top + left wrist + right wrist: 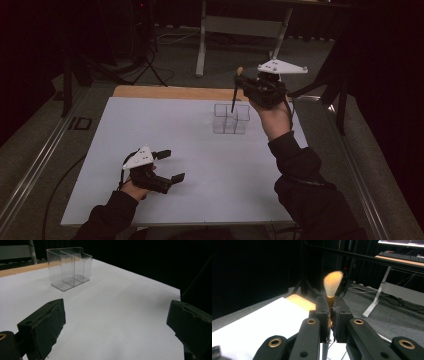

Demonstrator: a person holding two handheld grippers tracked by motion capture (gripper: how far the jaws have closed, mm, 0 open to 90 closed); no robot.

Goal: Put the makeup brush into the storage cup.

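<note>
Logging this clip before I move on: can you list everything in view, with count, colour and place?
Brush: one, pale orange bristles up, dark handle hanging down, clamped in the right gripper above the organiser.
Clear organiser: one, transparent, compartmented, far middle of the table.
Table: one, white top, wooden strip at the far edge.
Desk frame: one, grey, on the floor behind.
Left gripper: black, jaws apart, low over the near left of the table.
Right gripper: black, raised.

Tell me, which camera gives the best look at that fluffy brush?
The right gripper view: the brush stands close up, pale bristles upward, clamped between the right gripper jaws. The high view shows its thin dark handle hanging above the clear box. The left gripper view faces the box.
</note>
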